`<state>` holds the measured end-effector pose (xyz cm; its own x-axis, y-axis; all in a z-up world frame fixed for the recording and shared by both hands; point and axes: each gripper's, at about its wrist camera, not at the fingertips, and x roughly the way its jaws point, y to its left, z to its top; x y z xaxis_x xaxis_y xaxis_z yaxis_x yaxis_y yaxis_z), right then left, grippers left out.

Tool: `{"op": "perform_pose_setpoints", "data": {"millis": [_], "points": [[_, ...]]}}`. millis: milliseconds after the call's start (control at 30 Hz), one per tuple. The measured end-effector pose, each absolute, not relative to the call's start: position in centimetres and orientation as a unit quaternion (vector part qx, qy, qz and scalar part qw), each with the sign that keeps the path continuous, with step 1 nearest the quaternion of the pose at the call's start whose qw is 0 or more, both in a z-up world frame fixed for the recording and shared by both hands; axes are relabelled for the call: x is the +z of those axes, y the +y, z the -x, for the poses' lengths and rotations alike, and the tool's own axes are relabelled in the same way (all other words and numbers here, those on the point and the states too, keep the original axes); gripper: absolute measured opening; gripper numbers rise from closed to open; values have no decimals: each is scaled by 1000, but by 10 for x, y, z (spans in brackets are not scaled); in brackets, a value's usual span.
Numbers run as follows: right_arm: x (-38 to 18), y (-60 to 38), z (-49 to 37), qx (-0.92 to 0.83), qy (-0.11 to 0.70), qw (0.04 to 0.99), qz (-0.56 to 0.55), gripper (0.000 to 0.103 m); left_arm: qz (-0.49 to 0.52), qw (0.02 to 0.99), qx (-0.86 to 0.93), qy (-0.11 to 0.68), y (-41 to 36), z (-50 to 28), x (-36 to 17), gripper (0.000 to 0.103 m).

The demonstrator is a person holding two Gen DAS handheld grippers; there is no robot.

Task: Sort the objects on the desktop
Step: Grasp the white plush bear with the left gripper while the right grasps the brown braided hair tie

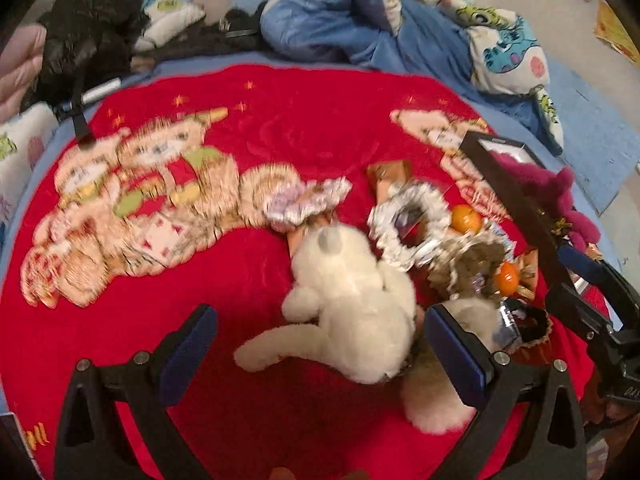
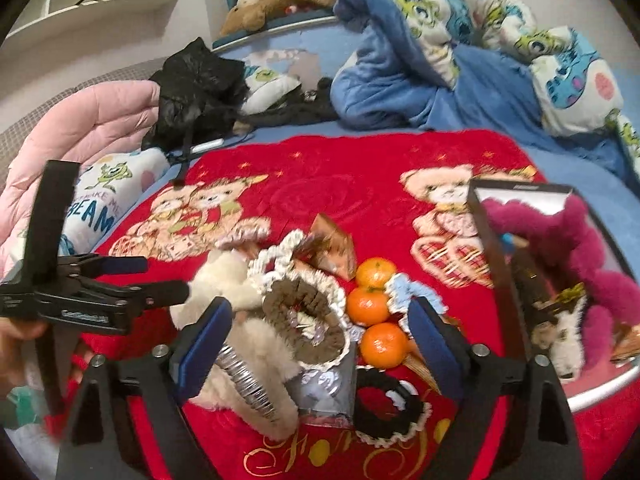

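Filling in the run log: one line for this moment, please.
left gripper: open over white plush toy | right gripper: open over brown scrunchie | tangerines: untouched

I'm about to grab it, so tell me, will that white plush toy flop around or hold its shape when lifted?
The white plush toy will probably flop: its limbs sprawl limply on the red blanket. It looks light and fluffy, so the open left gripper should compress it easily.

The white pillow [image 2: 102, 196] reads "DREAM" in blue; other lettering is illegible.
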<state>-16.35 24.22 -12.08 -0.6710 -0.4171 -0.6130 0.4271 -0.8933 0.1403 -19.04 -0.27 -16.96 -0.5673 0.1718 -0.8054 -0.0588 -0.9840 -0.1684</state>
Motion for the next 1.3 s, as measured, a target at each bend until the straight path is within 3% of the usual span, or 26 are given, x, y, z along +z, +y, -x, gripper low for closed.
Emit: {"op": "perform_pose_setpoints", "data": {"millis": [333,467,733,833,1000,1167,1233,1300], "points": [[-144,244,182,-902,-23,244,-357,80,476,63,876,-44,6,206,-185,103],[-148,245,192,-895,-37,253,-366,70,479,63,875,-37,9,217,-187,103],[-164,245,206,-883,-59,253,-390,67,494,74,862,-88,-4,235,-210,103],[-165,248,208,-881,-72,257,-391,64,492,76,864,-74,-3,234,-210,103],[-166,254,209,-873,-98,266,-397,47,488,58,869,-54,-6,228,-201,103],[-166,243,207,-869,-77,280,-400,41,502,51,862,-47,-6,227,-214,103],[-172,237,210,-868,-63,269,-412,32,494,52,867,-42,-5,227,-216,103],[-179,235,213,-868,-58,255,-422,17,490,54,869,-39,-4,226,-217,103]]}}
